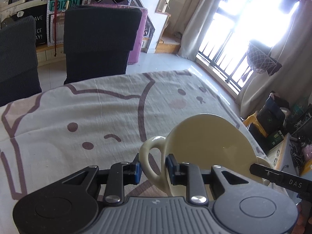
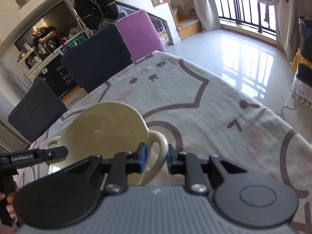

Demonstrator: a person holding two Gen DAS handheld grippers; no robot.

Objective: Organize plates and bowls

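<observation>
A cream two-handled bowl (image 1: 210, 142) is held tilted above the table between both grippers. My left gripper (image 1: 153, 167) is shut on the bowl's left handle (image 1: 150, 156). My right gripper (image 2: 156, 159) is shut on the bowl's right handle (image 2: 159, 148); the bowl (image 2: 105, 130) fills the left of the right wrist view. Each gripper's finger tip shows at the far handle in the other's view: the right one (image 1: 273, 175) and the left one (image 2: 48, 154). The bowl looks empty.
The table wears a pale cloth with brown cartoon cats (image 1: 78, 117). Two dark chairs (image 1: 99, 42) and a purple chair (image 2: 140, 33) stand at its far side. Cluttered boxes (image 1: 273, 117) sit right of the table. Glossy floor (image 2: 243, 58) lies beyond the table's right edge.
</observation>
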